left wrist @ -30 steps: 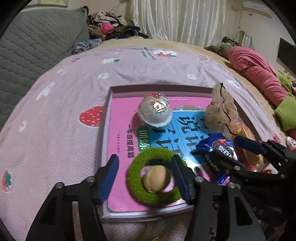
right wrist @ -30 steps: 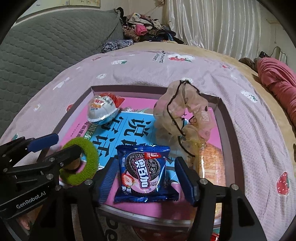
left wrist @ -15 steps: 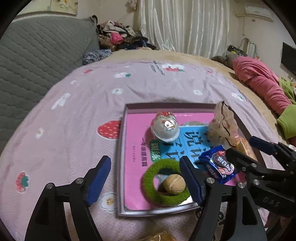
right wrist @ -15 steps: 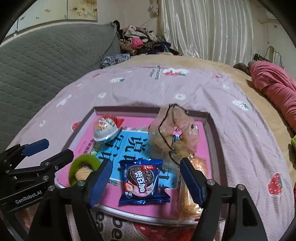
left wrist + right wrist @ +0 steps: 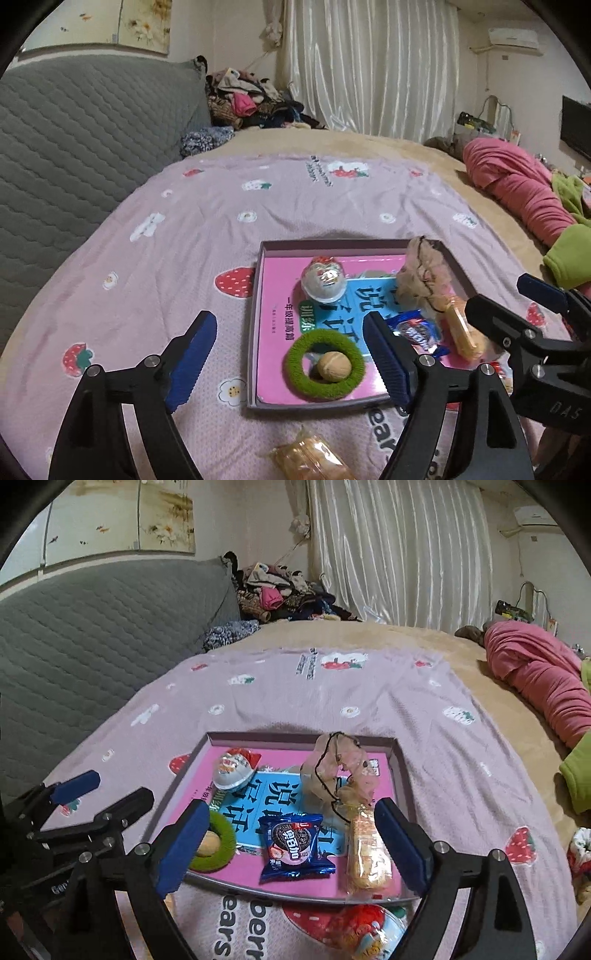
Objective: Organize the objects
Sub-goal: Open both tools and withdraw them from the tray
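In the tray (image 5: 402,775) on the bed, an Oreo pack (image 5: 295,845) lies below the empty, opening right gripper (image 5: 295,843), while the green ring (image 5: 324,363) around a nut (image 5: 334,365) lies under the empty, opening left gripper (image 5: 291,354), beside "GenRobot"-marked arms.

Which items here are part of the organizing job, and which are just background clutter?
Job items: tray, green ring, walnut, cookie packet, wrapped cake, foil egg, hair scrunchie.

Lying about: clothes pile, pink garment, curtain.
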Motion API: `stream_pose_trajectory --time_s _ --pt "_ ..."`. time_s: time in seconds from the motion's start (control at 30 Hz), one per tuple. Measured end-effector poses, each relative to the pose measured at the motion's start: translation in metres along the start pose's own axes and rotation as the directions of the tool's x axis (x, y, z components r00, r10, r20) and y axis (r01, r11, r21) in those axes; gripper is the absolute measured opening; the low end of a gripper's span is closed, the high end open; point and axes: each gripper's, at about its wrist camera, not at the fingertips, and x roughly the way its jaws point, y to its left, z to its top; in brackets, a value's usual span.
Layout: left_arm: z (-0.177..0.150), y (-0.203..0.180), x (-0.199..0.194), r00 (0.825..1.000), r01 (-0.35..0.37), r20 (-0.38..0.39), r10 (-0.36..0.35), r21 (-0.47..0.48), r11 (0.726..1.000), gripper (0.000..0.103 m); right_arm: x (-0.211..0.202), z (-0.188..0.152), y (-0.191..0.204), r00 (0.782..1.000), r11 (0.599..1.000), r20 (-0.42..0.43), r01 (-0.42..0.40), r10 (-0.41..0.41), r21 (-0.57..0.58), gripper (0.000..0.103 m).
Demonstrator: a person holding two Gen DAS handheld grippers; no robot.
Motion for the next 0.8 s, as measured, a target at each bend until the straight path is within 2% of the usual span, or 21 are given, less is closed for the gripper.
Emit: stream_pose_trajectory --time_s 0.1,0.4,0.5,0.8 --pt "-0.001 0.002 -0.015 1.000 0.000 0.010 0.000 -0.022 1.000 0.085 -0.017 0.003 0.000 1.000 1.000 0.019 0.014 -0.014 0.008 0.097" --pt "-0.017 0.015 -0.061 1.000 -0.002 -0.006 0.001 -0.079 0.997 0.085 -0.071 0.005 0.011 0.999 0.998 0.019 0.041 -0.040 -0.042 0.098" --pt "-0.017 0.017 -0.080 1.000 -0.006 0.002 0.006 -0.080 0.997 0.085 -0.092 0.008 0.013 0.998 0.998 0.034 0.045 -0.043 -0.046 0.101" --pt "-0.007 0.018 -0.145 0.999 -0.020 0.042 0.024 -0.077 0.997 0.085 -0.147 0.009 0.021 0.998 0.999 0.059 0.041 -0.038 -0.036 0.102"
